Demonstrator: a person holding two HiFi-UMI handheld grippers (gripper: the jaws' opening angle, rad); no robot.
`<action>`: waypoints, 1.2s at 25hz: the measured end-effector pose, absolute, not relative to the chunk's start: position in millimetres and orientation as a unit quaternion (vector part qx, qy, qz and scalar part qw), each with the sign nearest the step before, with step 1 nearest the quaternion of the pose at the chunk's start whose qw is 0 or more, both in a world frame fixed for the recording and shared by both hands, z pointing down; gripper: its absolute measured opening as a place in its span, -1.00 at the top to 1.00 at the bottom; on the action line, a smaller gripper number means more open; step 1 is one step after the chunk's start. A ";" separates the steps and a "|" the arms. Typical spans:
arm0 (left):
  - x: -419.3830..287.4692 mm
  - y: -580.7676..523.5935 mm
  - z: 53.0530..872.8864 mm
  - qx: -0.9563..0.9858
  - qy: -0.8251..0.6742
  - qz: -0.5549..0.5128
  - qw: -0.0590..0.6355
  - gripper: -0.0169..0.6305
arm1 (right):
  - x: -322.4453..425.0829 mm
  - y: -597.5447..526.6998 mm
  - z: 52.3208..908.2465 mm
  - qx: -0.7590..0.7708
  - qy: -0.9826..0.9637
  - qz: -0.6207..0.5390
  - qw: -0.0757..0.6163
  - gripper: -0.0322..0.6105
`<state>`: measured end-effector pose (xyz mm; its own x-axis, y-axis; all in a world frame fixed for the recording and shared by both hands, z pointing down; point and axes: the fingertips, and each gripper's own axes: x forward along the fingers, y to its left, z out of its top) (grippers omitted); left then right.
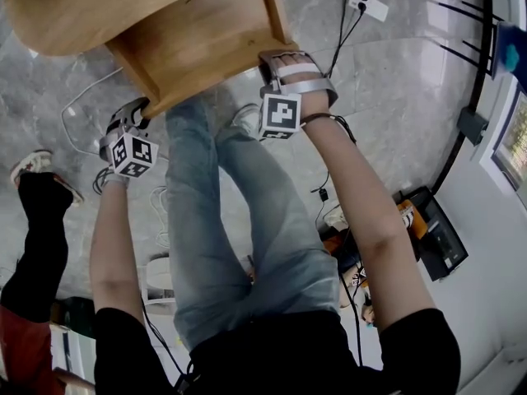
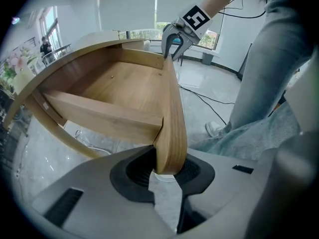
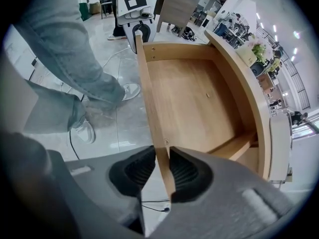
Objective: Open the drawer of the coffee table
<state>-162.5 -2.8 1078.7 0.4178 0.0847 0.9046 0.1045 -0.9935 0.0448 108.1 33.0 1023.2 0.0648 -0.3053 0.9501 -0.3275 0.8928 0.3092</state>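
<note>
The wooden drawer [image 1: 193,44] stands pulled out from under the rounded coffee table top [image 1: 74,6], and its inside is empty. My left gripper [image 1: 130,115] is shut on the left end of the drawer's front panel [image 2: 172,108], which sits between its dark pads [image 2: 192,171]. My right gripper [image 1: 286,62] is shut on the panel's right end, with the thin board edge [image 3: 149,93] pinched between its ribbed pads [image 3: 187,173]. Each gripper view shows the other one on the far corner: the right gripper [image 2: 177,40] and the left gripper [image 3: 139,33]. Both point steeply down.
The person's legs in jeans [image 1: 247,220] stand right behind the drawer front. Cables and a white power strip [image 1: 368,5] lie on the grey marble floor. Another person's shoe [image 1: 31,165] and dark leg are at the left. Bags and boxes [image 1: 428,229] sit at the right.
</note>
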 end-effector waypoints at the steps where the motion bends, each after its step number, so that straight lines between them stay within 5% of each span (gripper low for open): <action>1: -162.0 -2.6 1079.3 -0.843 -0.055 -0.535 0.008 0.64 | 108.8 33.4 1023.7 0.234 -0.684 0.007 0.691 0.63; 19: -173.2 -0.1 1031.3 -0.822 -0.018 -0.563 -0.078 0.44 | 109.9 27.9 965.0 0.340 -0.705 0.091 0.615 0.47; 30: -77.4 -36.8 824.4 -0.901 0.098 -0.408 -0.108 0.83 | 131.0 21.3 786.8 0.493 -0.720 0.164 0.461 0.60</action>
<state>-77.4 -36.8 824.4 0.6482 -0.0888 0.7563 -0.2644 -0.9576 0.1142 131.0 21.3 786.8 -0.0894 -0.5586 0.8246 -0.8606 0.4600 0.2184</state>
